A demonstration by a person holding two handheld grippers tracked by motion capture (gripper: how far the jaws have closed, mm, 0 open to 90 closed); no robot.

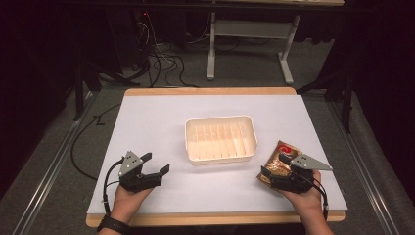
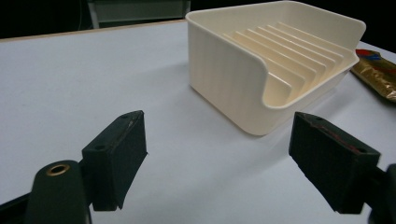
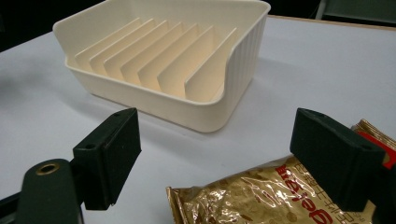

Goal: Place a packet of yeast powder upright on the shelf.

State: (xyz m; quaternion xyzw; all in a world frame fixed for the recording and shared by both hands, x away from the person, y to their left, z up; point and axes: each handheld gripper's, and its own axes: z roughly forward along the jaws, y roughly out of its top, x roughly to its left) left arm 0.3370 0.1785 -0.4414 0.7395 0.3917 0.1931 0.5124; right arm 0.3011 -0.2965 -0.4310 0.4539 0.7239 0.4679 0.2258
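Right tool, jaws wide apart, just above gold snack packet, nothing clamped.

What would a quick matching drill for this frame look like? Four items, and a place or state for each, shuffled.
Items:
1. cream tray
2. gold snack packet
3. left tool
4. right tool

Descriptions:
A. open, over bare table, nothing between the jaws
B. mid-table, ribbed dividers inside, nothing in it
C. lying flat near the table's right front
D. open, jaws either side of the packet's end

Pairs: 1-B, 2-C, 3-A, 4-D
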